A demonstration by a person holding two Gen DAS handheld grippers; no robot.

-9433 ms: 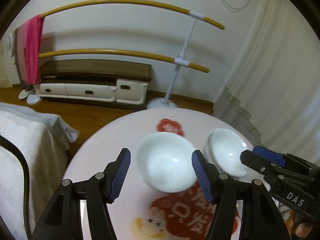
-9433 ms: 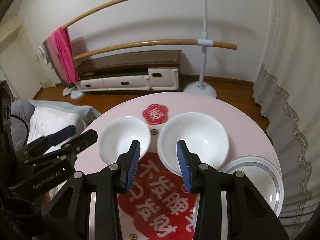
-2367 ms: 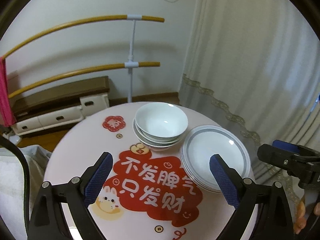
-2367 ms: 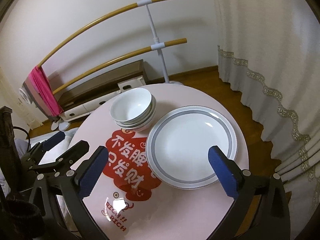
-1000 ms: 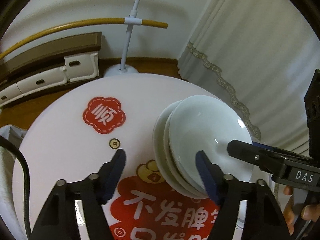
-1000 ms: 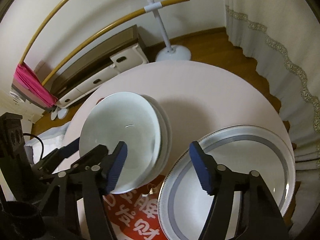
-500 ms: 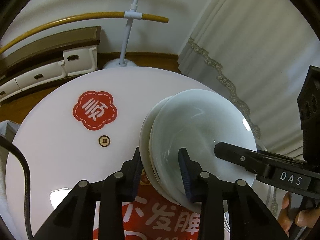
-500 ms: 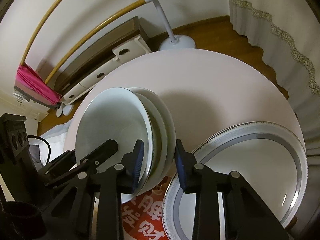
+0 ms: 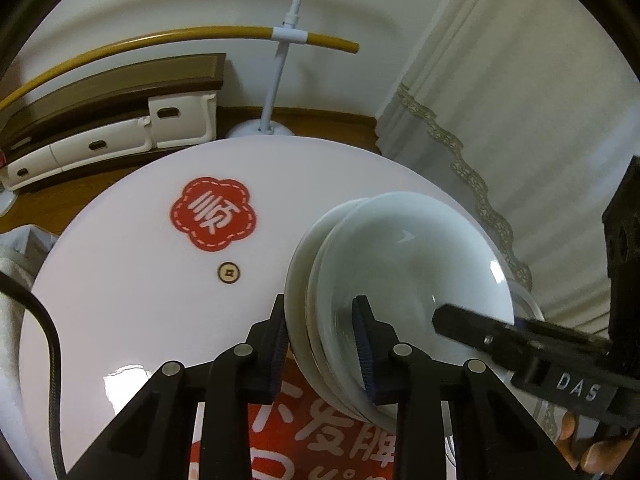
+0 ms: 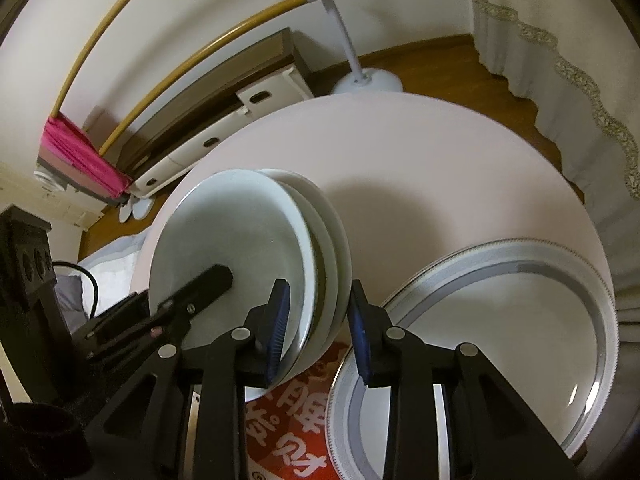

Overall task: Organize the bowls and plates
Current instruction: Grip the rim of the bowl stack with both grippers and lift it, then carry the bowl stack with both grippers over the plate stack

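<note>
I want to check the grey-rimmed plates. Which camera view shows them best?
The right wrist view: the grey-rimmed plates fill its lower right. The left wrist view shows only a sliver of rim behind the stacked bowls.

White wall (image 9: 168, 4) far. Rack (image 9: 280, 80) with yellow rails on white post before it. Low cabinet (image 9: 120, 120), brown top, white drawers, far left. Wood floor (image 10: 460, 68). Pale curtain (image 9: 520, 100), lace hem, right. Pink cloth (image 10: 80, 152) on rail, left. Dim, warm light.
</note>
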